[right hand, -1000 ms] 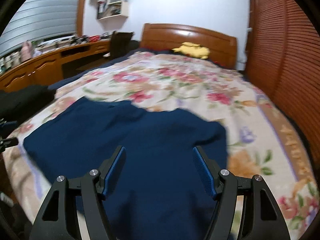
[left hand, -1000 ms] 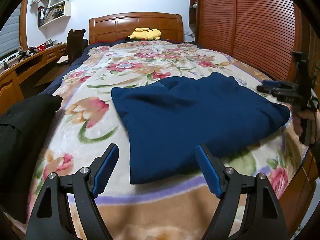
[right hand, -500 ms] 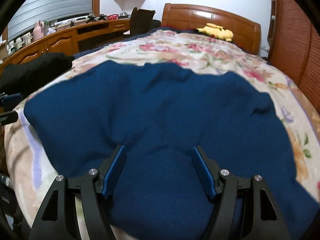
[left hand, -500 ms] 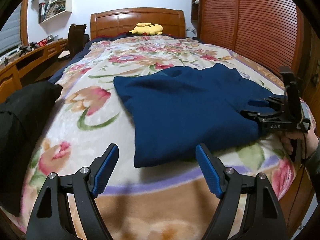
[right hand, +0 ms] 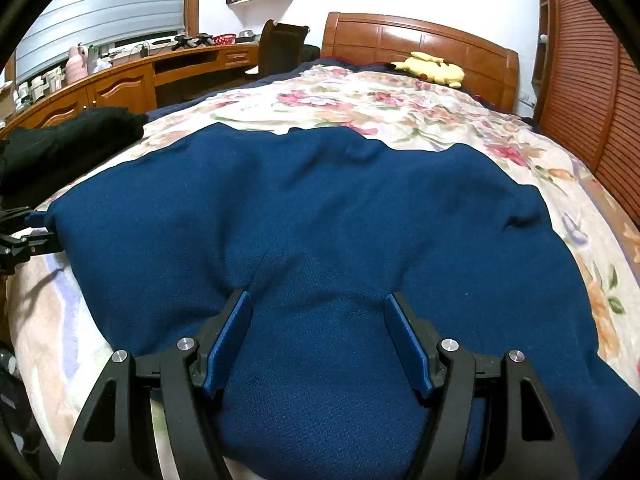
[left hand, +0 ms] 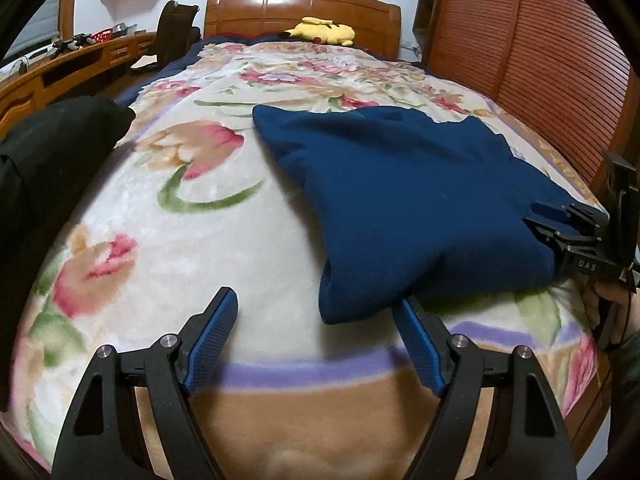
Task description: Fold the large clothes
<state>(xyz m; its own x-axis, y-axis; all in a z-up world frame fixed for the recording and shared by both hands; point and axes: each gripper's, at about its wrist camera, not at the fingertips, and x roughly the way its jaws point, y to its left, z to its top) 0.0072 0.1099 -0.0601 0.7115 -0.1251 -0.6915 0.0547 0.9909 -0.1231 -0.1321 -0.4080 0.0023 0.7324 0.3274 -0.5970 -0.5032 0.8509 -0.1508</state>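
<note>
Both grippers, left [left hand: 316, 336] and right [right hand: 320, 336], spread apart at blue garment [left hand: 420, 200] on floral blanket [left hand: 180, 240], wooden headboard [left hand: 300, 4] beyond.

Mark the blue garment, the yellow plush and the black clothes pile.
blue garment [right hand: 340, 208]: right wrist view, middle of its top surface.
yellow plush [left hand: 322, 31]: left wrist view, its body, by the headboard.
black clothes pile [left hand: 56, 140]: left wrist view, upper part of the pile at the bed's left edge.
</note>
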